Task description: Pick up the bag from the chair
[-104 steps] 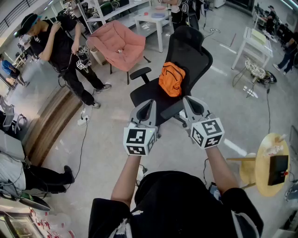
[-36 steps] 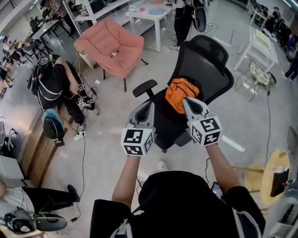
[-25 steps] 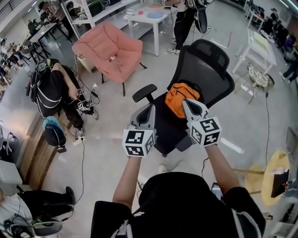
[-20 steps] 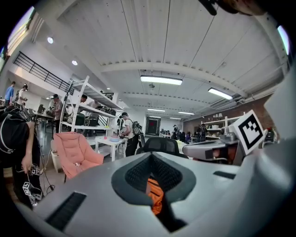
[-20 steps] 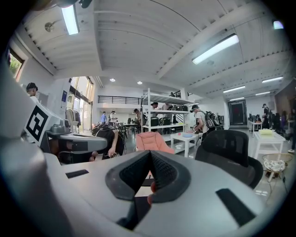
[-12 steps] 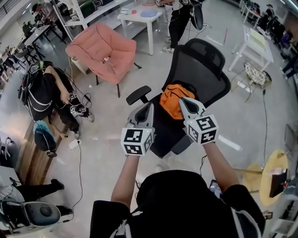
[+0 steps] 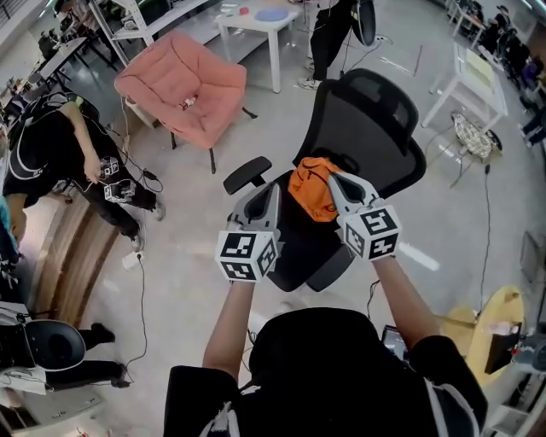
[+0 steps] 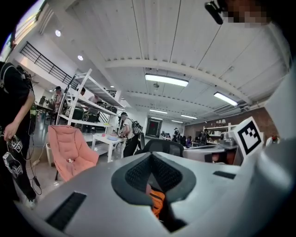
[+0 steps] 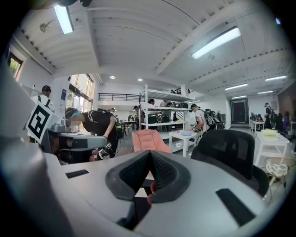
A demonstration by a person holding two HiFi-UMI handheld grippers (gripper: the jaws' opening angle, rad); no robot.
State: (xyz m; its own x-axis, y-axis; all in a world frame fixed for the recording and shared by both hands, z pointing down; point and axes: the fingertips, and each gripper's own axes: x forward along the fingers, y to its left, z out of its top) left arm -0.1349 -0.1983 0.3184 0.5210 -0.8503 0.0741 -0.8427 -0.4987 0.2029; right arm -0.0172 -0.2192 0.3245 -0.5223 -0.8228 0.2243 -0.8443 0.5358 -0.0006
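An orange bag (image 7: 309, 188) lies on the seat of a black mesh office chair (image 7: 375, 128), against its backrest. My left gripper (image 7: 273, 189) is held over the seat's left part, just left of the bag, jaws shut and empty. My right gripper (image 7: 333, 178) is at the bag's right edge, jaws shut with nothing between them; whether it touches the bag I cannot tell. In the left gripper view the orange bag (image 8: 158, 202) peeks through the gap under the closed jaw tips (image 8: 151, 155). The right gripper view shows the chair's backrest (image 9: 231, 150) beyond its closed jaws (image 9: 150, 154).
The chair's left armrest (image 7: 247, 173) juts out beside my left gripper. A pink lounge chair (image 7: 183, 85) and a white table (image 7: 256, 19) stand behind. A person (image 7: 51, 145) bends over at far left. A round wooden table (image 7: 490, 320) is at right; cables cross the floor.
The chair and bag have drawn closer under both grippers, and the right gripper now overlaps the bag's edge. The person at left has shifted. Both grippers stay shut.
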